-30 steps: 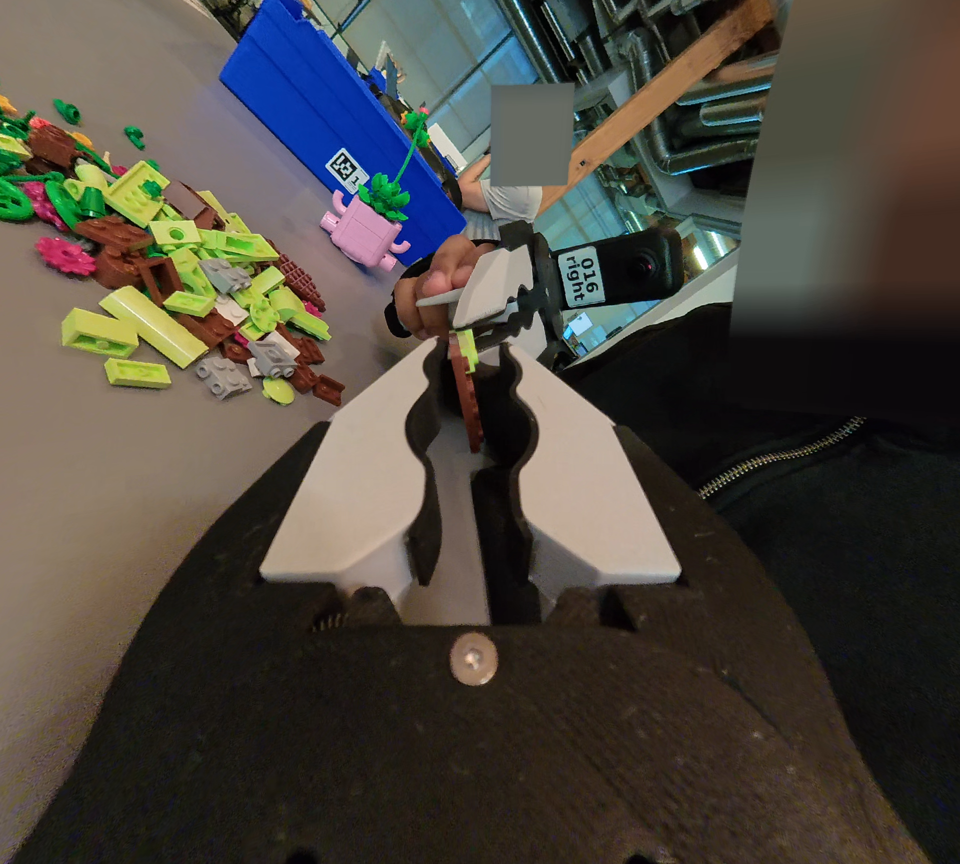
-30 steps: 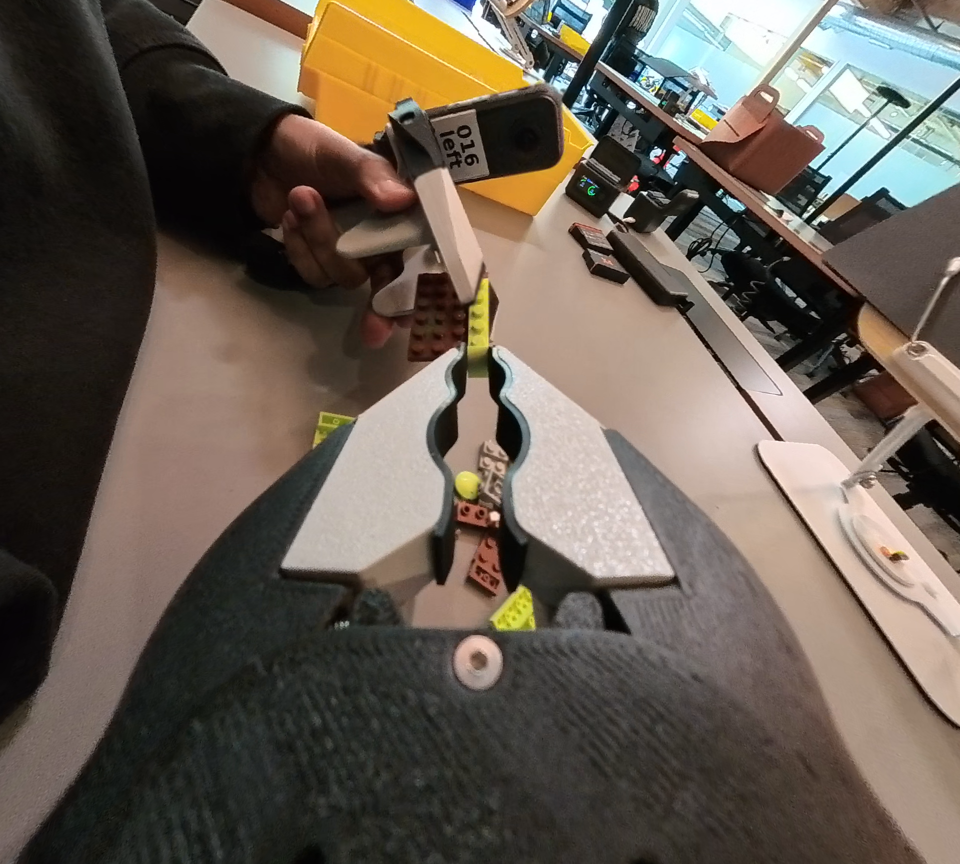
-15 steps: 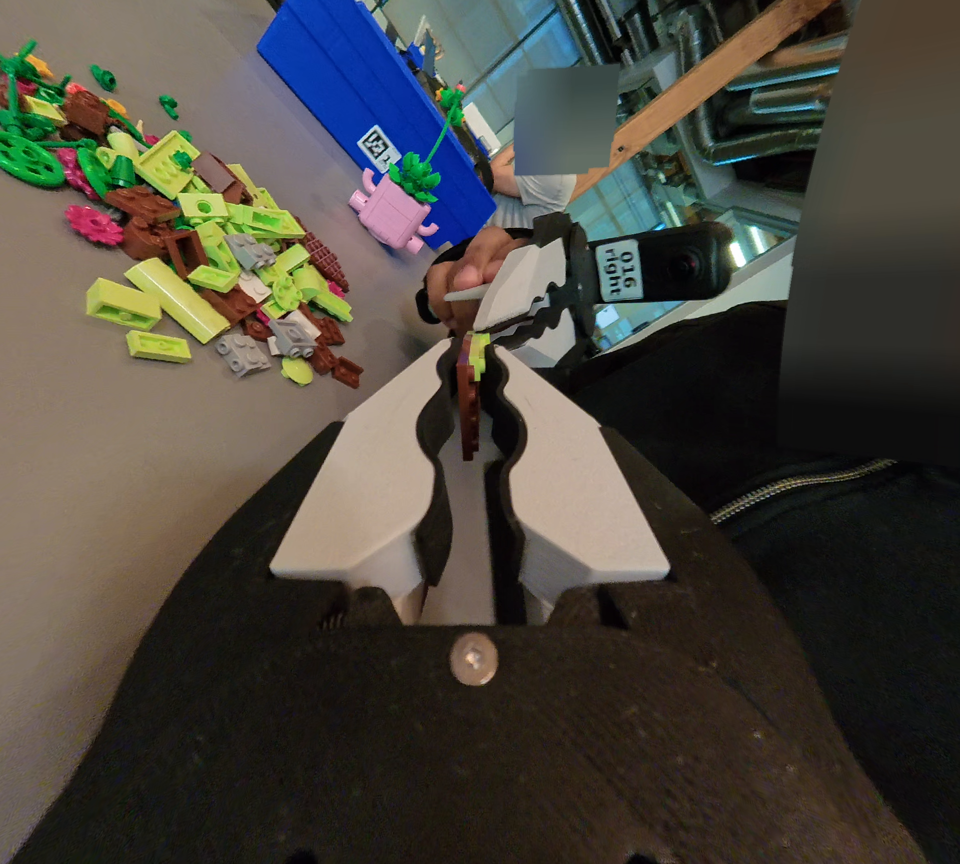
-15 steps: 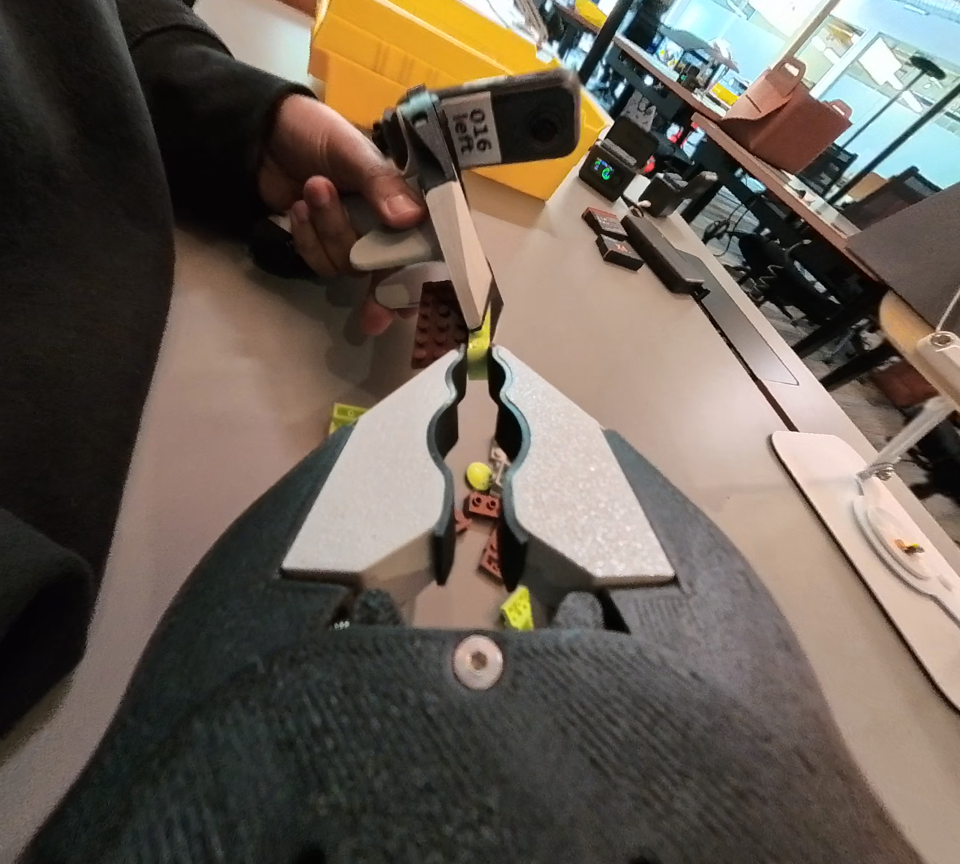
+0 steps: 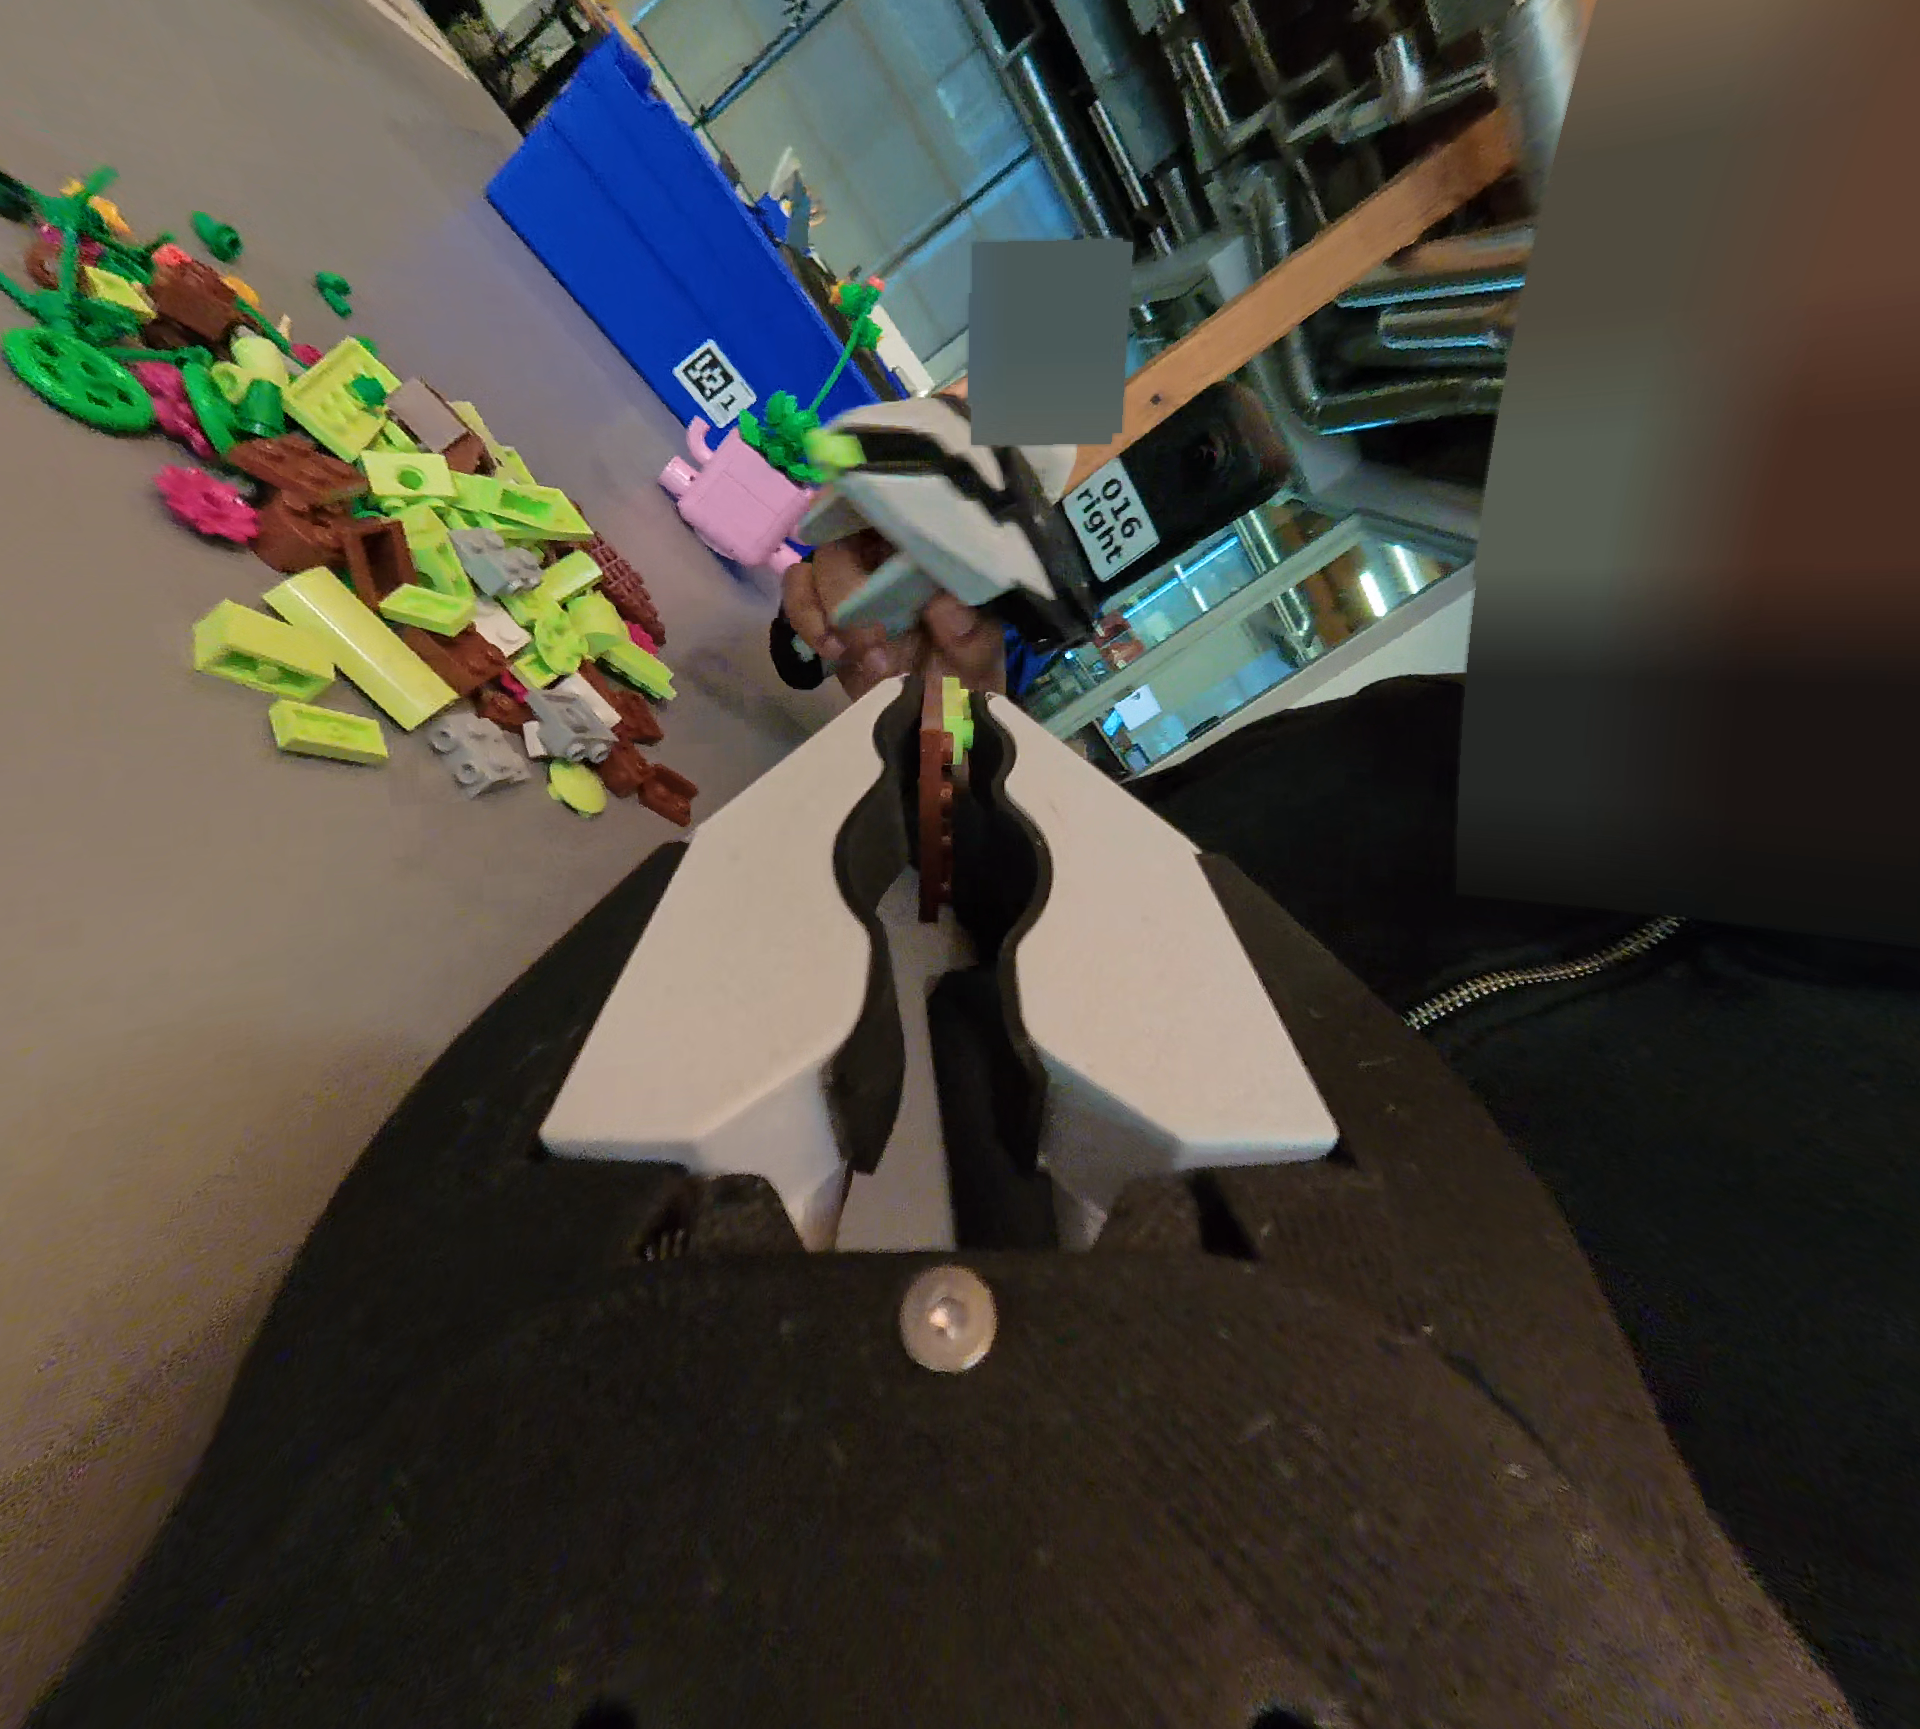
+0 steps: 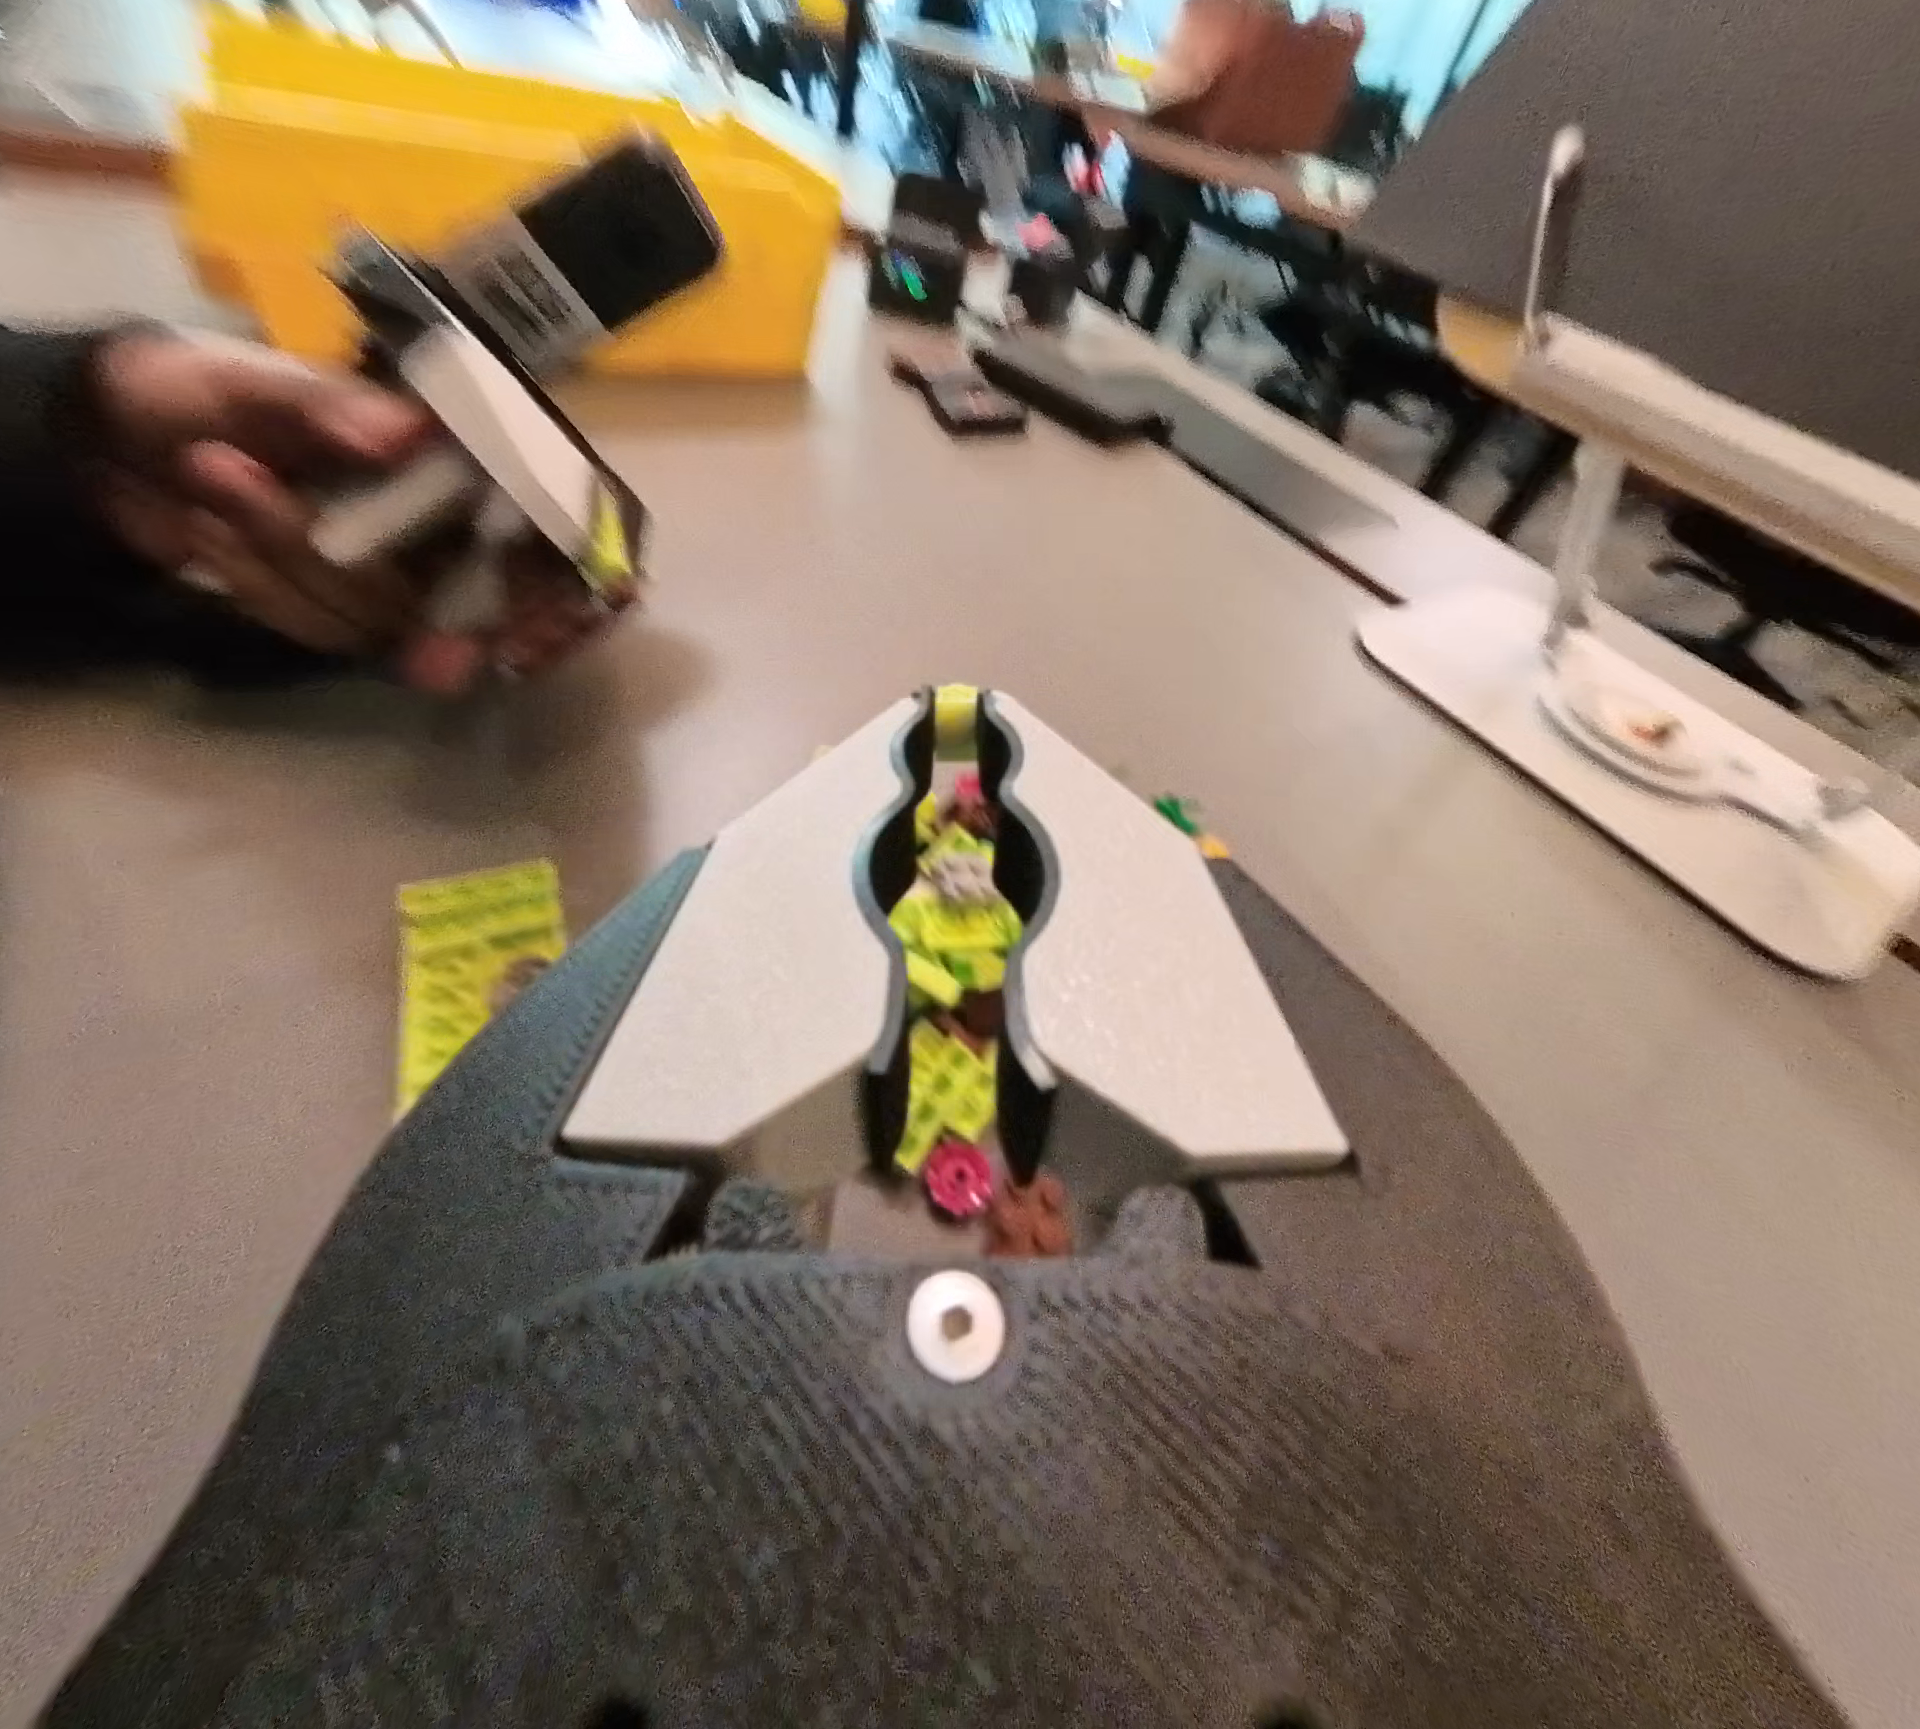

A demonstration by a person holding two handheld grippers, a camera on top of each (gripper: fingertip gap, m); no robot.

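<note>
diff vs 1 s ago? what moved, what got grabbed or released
The right gripper has pulled away from the left gripper, up and toward the brick pile, carrying a small lime-green brick piece. A lime-green piece now sits on the brown studded plate. Unchanged: the left gripper stays shut on the plate; the pink brick pot and blue bin have not moved.

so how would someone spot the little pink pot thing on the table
Find the blue bin on the grey table. The pink pot stands just in front of it, apart from the loose brick pile. It alone is an assembled build, with green leaves sprouting from its top.
</note>
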